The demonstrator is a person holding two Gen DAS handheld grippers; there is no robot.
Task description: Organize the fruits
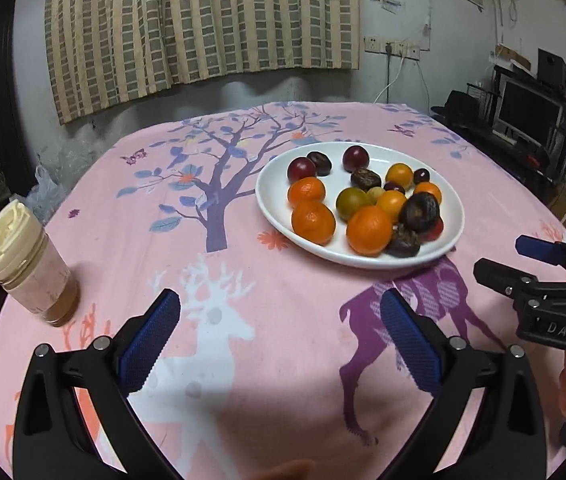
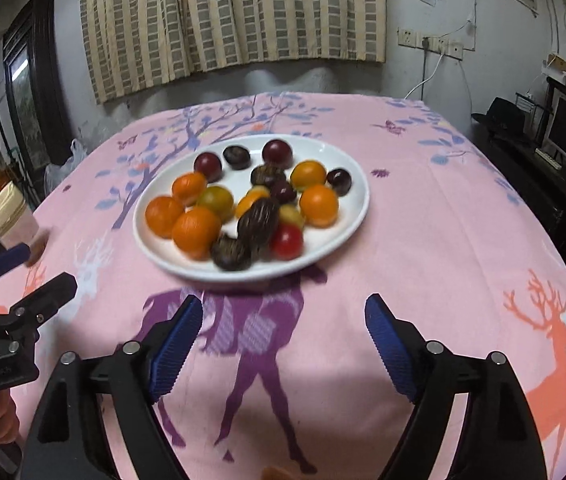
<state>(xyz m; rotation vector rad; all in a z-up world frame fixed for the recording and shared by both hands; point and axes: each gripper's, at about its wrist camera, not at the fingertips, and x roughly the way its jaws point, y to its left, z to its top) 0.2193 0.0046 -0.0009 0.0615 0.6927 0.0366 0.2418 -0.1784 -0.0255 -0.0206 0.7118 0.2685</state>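
Note:
A white oval plate (image 1: 279, 208) (image 2: 347, 220) sits on the pink tablecloth and holds mixed fruit: orange tangerines (image 1: 313, 222) (image 2: 196, 232), dark red plums (image 1: 301, 169) (image 2: 277, 153), dark brown wrinkled fruits (image 1: 419, 211) (image 2: 257, 222), small yellow-orange fruits (image 1: 399, 175) (image 2: 308, 175) and a red one (image 2: 286, 242). My left gripper (image 1: 281, 340) is open and empty above the cloth, short of the plate. My right gripper (image 2: 283, 344) is open and empty just before the plate's near rim; it also shows at the right of the left wrist view (image 1: 499, 258).
A plastic jar with a cream lid (image 1: 29, 266) (image 2: 13, 216) stands at the table's left edge. A curtain and wall lie behind the table, a monitor and shelves (image 1: 531, 112) to the right. The left gripper shows at the left of the right wrist view (image 2: 35, 276).

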